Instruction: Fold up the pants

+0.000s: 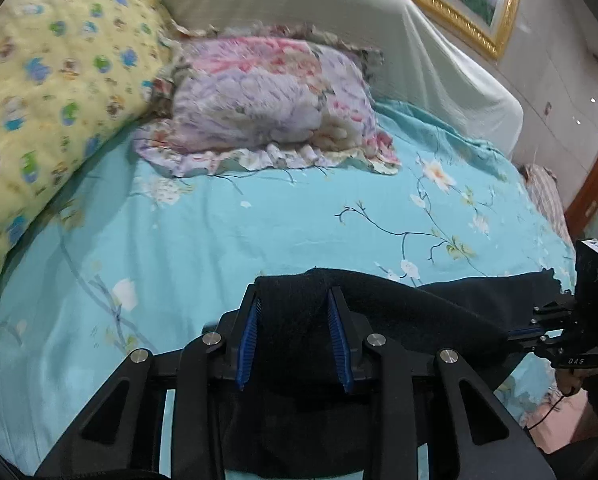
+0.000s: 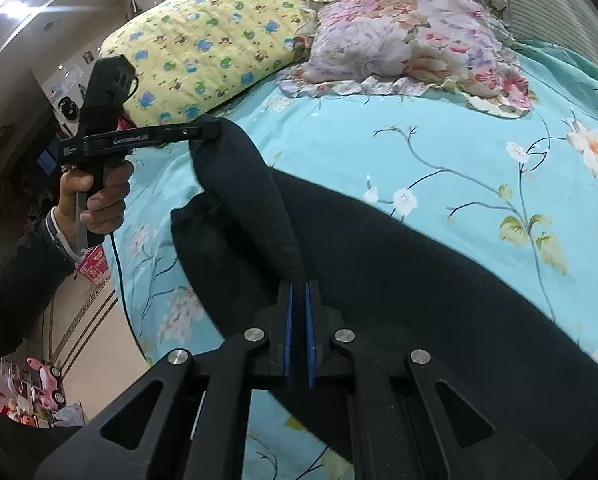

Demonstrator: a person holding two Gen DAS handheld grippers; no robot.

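A: Where do the pants [image 2: 399, 264] lie?

B: On the bed [image 1: 259, 216], a dark band running across it, below the two pillows. Their long axis goes side to side, roughly from one gripper to the other.

A: And the raised part?

B: One edge is lifted off the rest, a taut ridge strung between the two grippers, while the main body lies flat underneath on the sheet.

A: Right gripper [image 2: 299, 292]?

B: Its fingers are pressed narrow, pinching that edge close in front of its camera.

A: Left gripper [image 1: 294, 300]?

B: Its fingers stand wider, with a thick bunch of the cloth between them, at the other end of the ridge. Neither is nearer; I judge both must carry the edge over together, across the long axis.
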